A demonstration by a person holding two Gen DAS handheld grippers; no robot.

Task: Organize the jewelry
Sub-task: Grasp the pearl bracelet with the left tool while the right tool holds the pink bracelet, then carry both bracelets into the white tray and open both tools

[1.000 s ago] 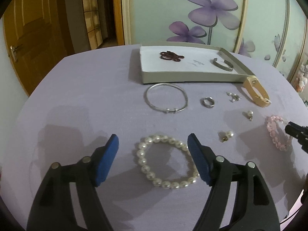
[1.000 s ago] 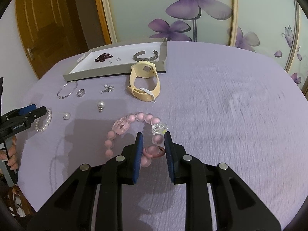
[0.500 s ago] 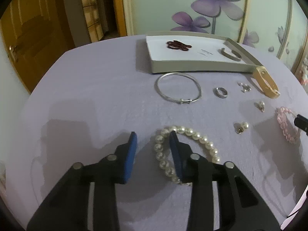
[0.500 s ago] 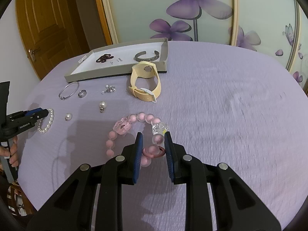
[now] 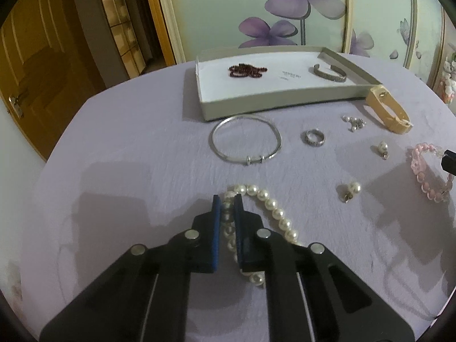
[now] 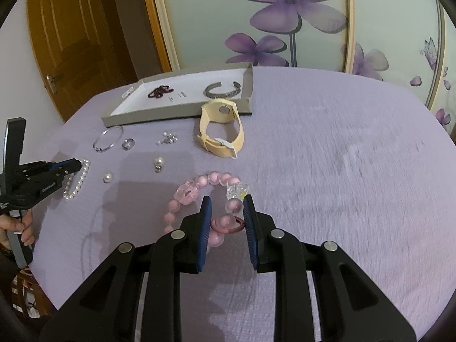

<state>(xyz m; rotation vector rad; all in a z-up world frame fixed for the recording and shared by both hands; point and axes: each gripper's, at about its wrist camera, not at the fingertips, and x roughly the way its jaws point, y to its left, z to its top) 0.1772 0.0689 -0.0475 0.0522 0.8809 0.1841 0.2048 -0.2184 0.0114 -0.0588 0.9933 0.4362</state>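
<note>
a: where is the pearl bracelet (image 5: 266, 203)?
b: on the purple cloth (image 5: 136, 148). one side of it sits between the jaws of the left gripper (image 5: 227, 211), and they pinch it tight.
a: and the pink bead bracelet (image 6: 199, 189)?
b: the right gripper (image 6: 226, 213) squeezes its near side, on a pink ring.
a: what lies past the jaws?
b: a silver bangle (image 5: 246, 138), a ring (image 5: 313, 138), two pearl earrings, a tan watch (image 6: 222, 131), then the gray tray (image 5: 273, 101).
</note>
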